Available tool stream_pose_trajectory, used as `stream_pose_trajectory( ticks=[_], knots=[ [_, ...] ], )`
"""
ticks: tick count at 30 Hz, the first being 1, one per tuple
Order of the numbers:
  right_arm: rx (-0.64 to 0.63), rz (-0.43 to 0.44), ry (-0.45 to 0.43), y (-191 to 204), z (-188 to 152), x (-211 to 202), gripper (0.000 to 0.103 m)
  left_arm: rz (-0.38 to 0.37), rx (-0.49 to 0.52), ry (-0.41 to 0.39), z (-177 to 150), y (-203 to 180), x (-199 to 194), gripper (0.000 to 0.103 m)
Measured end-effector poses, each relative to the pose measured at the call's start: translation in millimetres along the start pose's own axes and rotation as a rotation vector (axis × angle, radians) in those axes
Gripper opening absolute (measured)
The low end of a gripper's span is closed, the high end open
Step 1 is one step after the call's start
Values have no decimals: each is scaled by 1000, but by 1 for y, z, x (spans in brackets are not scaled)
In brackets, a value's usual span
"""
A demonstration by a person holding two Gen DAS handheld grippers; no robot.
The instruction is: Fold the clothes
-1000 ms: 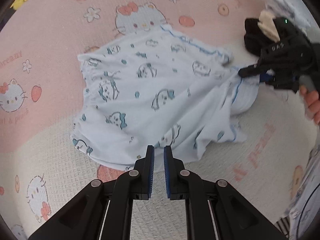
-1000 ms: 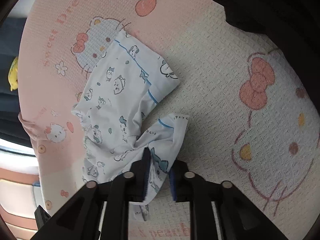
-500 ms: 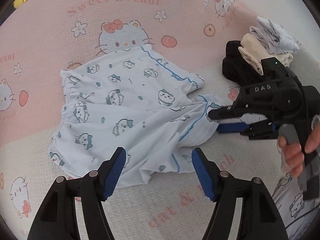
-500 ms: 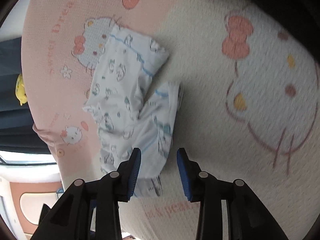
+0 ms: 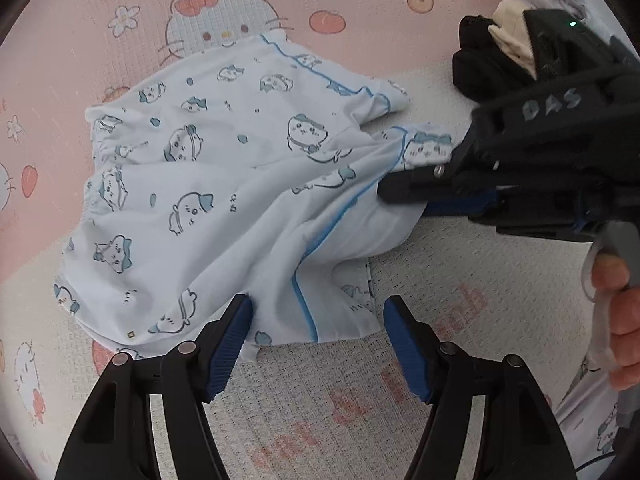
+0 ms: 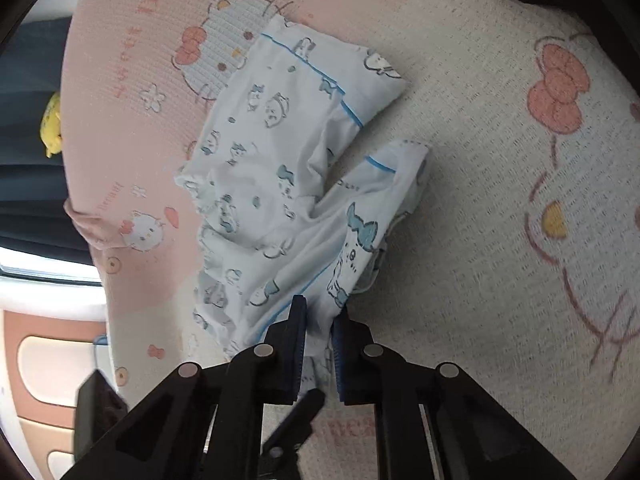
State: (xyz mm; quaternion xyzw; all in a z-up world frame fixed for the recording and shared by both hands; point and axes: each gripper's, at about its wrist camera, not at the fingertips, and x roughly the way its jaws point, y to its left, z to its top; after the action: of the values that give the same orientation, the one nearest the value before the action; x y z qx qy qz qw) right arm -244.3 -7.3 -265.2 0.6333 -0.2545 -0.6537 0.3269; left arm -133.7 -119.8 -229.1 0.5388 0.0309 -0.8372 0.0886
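while the left tongs (image 5: 318, 334) stand wide apart over the near hem of the shorts (image 5: 224, 200), pads clear of the cloth, the right tongs (image 6: 320, 344) are closing on a bunched leg edge caught between their pads. beyond both tips the shorts lie rumpled on the pink-and-cream blanket (image 5: 460, 320) — bare blanket lies right of the right tongs. a pile of dark and cream clothes (image 5: 492, 52) sits half hidden behind the right tongs.

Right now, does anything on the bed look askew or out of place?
The printed shorts lie rumpled and skewed on the blanket, one leg bunched where the right tool is closing on it. Nothing looks spilled or damaged.
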Motion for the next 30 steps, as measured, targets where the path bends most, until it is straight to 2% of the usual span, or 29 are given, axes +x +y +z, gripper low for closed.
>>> stream_pose_trajectory(
  ticks=[5,10,11,13,14,16,20,25,30],
  knots=[
    [50,138,-56,-1,11,-5,11,8,0,19,5,4,12,66],
    [49,140,-83,1,18,-10,11,4,24,-1,3,6,13,66],
    [48,136,-84,1,19,-10,11,17,34,-14,2,6,12,63],
    [48,135,-83,1,20,-9,11,59,55,-46,-1,7,9,29],
    [49,136,-82,1,21,-9,11,88,68,-48,-3,8,9,24],
    [51,137,-79,0,22,-8,11,83,72,-43,-6,14,9,17],
    [34,113,-79,3,20,-8,11,64,58,-54,-9,25,-2,14],
    [20,81,-105,3,19,-14,11,97,68,-47,-13,35,-17,14],
    [18,43,-95,0,20,-14,11,59,47,-26,-21,47,-31,14]
  ],
)
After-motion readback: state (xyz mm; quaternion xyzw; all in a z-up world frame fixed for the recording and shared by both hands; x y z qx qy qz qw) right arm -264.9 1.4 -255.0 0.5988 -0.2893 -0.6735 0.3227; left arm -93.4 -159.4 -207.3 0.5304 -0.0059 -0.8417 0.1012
